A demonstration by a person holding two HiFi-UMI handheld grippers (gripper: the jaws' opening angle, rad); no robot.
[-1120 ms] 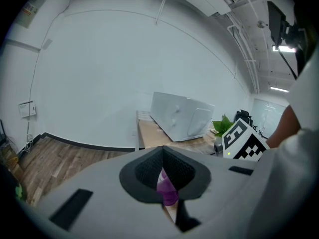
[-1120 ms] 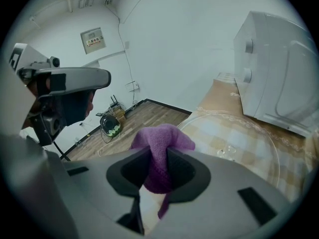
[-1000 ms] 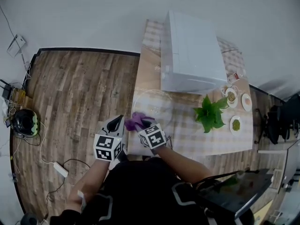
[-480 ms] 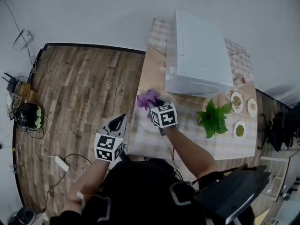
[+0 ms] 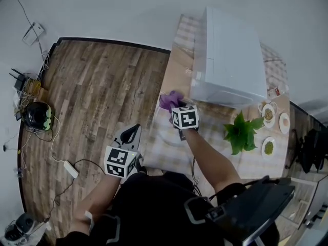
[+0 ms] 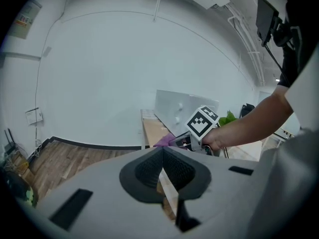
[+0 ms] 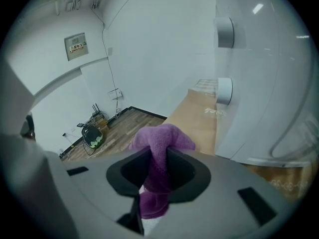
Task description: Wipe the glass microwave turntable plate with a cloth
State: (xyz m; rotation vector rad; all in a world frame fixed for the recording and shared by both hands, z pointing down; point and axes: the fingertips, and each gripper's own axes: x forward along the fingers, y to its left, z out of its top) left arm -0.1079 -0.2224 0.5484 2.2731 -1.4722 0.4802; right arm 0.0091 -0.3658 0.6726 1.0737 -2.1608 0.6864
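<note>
Glass turntable plate [image 5: 166, 136] lies flat on the checked table [image 5: 156, 155], faint, partly under my right forearm. Nearest me, my left claw [image 5: 131, 133] is closed on nothing, off the table's left edge over the floor. Farther out, my right claw [image 7: 158, 169] pinches the purple cloth [image 7: 162, 136] near the plate's far rim, just short of the white microwave [image 5: 230, 55]. The glass sits below the cloth and back toward me, so a wipe would likely pull toward me.
</note>
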